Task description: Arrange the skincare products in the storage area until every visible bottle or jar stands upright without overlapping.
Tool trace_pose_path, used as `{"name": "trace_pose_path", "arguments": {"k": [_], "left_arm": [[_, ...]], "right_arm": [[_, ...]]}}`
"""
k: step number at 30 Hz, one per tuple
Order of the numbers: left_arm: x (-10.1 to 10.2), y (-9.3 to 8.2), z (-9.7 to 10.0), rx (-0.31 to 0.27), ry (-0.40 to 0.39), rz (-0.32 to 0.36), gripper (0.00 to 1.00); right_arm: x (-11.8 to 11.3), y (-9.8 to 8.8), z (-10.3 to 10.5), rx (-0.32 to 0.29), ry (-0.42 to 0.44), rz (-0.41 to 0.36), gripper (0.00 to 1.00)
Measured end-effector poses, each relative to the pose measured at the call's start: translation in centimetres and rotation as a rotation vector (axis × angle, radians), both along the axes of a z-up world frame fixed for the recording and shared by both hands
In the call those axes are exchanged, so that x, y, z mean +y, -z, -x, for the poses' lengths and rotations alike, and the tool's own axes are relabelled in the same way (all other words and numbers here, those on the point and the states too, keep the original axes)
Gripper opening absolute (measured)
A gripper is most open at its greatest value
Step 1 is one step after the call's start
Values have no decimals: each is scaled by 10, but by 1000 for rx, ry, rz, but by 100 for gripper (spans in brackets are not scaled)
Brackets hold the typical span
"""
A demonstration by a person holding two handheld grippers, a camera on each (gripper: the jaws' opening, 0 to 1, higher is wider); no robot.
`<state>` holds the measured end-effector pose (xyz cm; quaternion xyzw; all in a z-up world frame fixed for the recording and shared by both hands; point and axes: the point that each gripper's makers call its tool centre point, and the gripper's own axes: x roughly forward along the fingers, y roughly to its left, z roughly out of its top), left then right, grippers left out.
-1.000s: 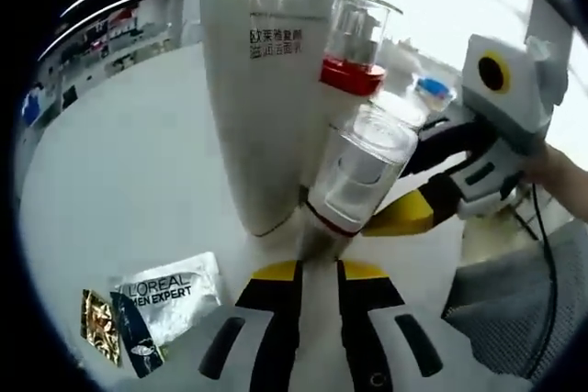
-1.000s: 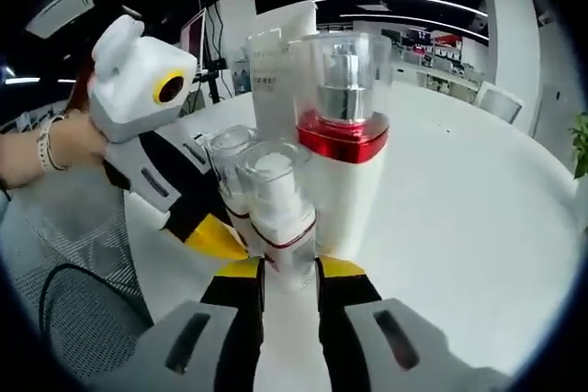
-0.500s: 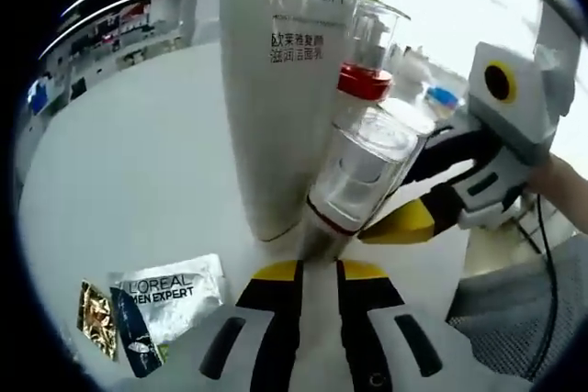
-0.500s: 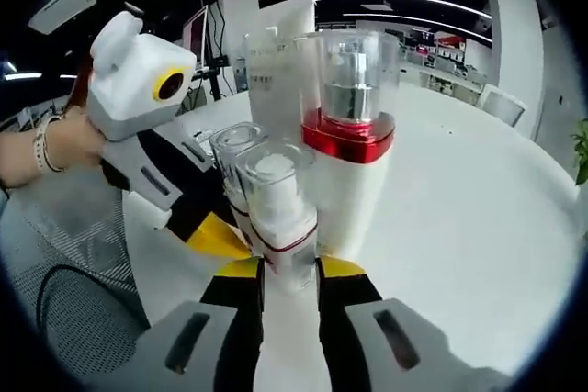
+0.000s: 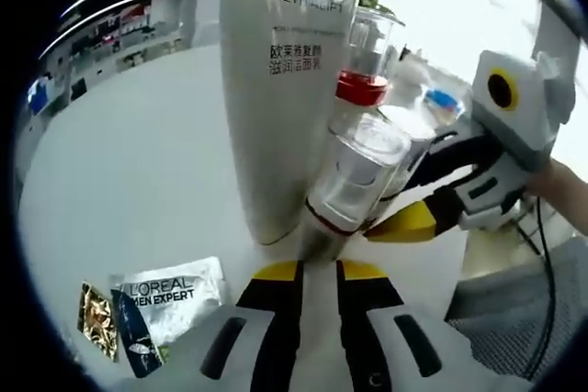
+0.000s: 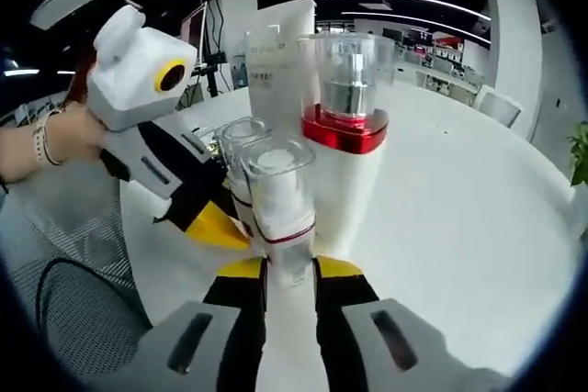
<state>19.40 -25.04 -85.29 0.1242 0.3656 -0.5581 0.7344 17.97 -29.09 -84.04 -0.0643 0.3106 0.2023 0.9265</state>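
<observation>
Over the last second the tall white tube (image 5: 289, 89) has grown larger in the left gripper view, so that camera has edged closer; the bottles themselves have hardly shifted. The left gripper (image 5: 317, 268) is clamped on a small clear-capped bottle (image 5: 354, 176) just beside the tube; the right gripper (image 6: 289, 268) grips a second small bottle (image 6: 280, 204) in front of the red-collared pump bottle (image 6: 347, 135). All stand upright and close together on the white table (image 6: 478, 199); sachets (image 5: 147, 305) lie apart from the tube. Both bottles seem placed, so release looks near.

Both grippers have black jaws with yellow tips and white housings: left gripper (image 5: 317, 268), right gripper (image 6: 289, 268). A beaded bracelet (image 6: 41, 144) circles one wrist.
</observation>
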Motion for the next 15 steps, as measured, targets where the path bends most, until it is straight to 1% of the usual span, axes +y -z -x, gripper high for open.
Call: {"name": "trace_pose_path", "arguments": {"k": [2,5,8,10,12,15], "left_arm": [[0,0,0,0,1,0,10],[1,0,1,0,2,0,11],[0,-1,1,-1,3,2,11],[0,-1,1,-3,4,2,10],[0,-1,1,-4,6,3,11],[0,-1,1,-11,16,3,11]], "right_arm": [[-2,0,-1,1,7,7,19],[-4,1,0,8,13,16,23],[-5,1,2,14,25,27,23],[-5,-1,4,13,34,36,20],[-4,-1,6,15,39,29,16],[0,1,5,16,32,19,17]]}}
